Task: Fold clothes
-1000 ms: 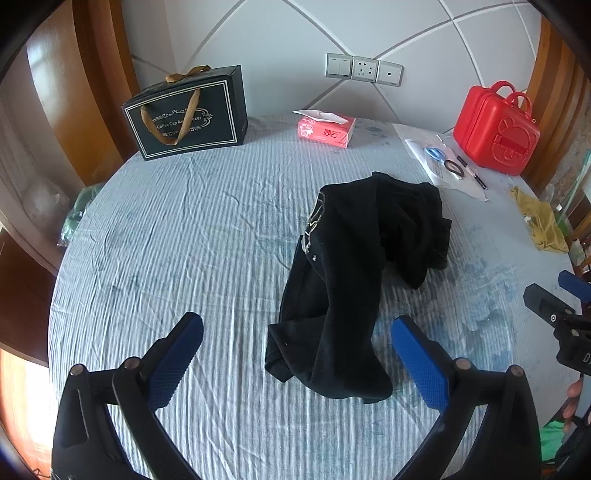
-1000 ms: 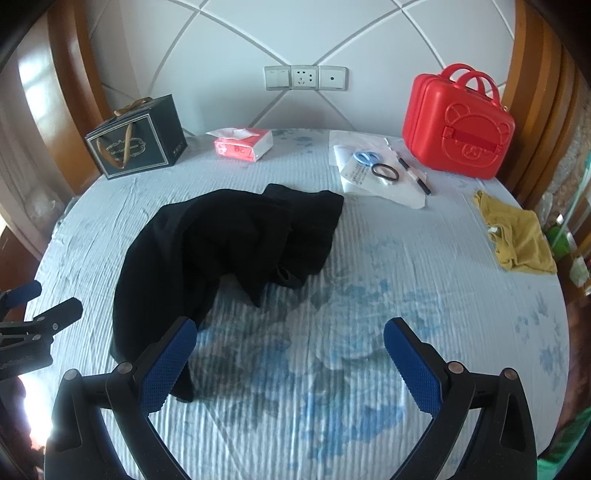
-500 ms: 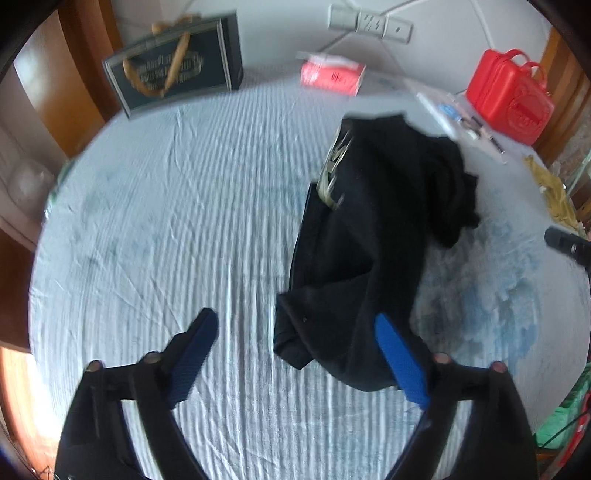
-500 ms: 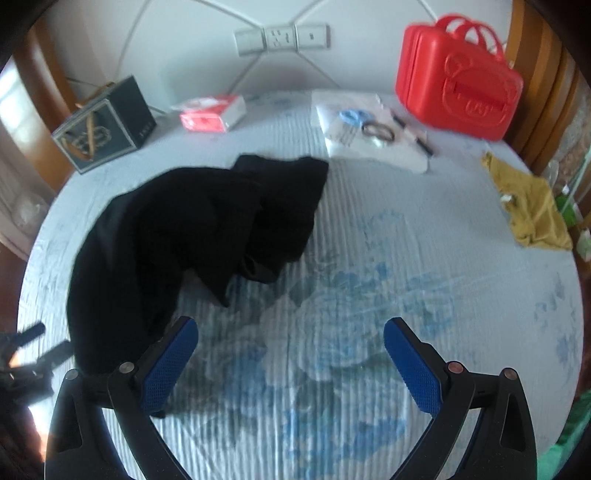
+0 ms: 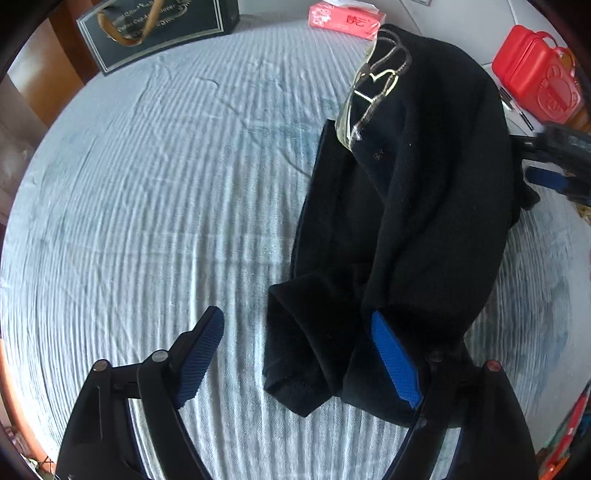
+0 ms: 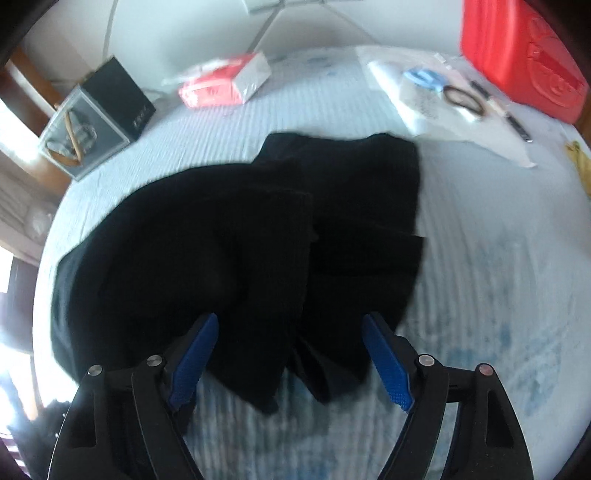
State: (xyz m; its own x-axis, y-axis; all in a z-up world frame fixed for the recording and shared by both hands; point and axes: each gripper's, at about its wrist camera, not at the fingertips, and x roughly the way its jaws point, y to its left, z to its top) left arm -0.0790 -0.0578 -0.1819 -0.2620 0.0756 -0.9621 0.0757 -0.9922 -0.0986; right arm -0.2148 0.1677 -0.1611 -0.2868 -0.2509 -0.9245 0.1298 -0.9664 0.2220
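A crumpled black garment (image 5: 406,206) with a pale printed patch lies on the light blue striped tablecloth (image 5: 147,192). My left gripper (image 5: 295,354) hangs open low over its near end, the right blue pad against the cloth's folded edge. In the right wrist view the same garment (image 6: 236,251) fills the middle, blurred. My right gripper (image 6: 290,354) is open just above its near edge, with dark folds between the pads. The right gripper (image 5: 554,166) also shows at the right edge of the left wrist view, beside the garment.
A dark gift bag (image 5: 155,29) and a red tissue pack (image 5: 347,22) stand at the back. A red case (image 6: 524,51) and a white sheet with scissors and a hair band (image 6: 443,96) lie back right. A yellow cloth (image 6: 580,166) sits far right.
Both grippers have dropped and moved forward onto the black garment, which now looks much larger. The right gripper swung left over the garment's near edge. Both stay open.
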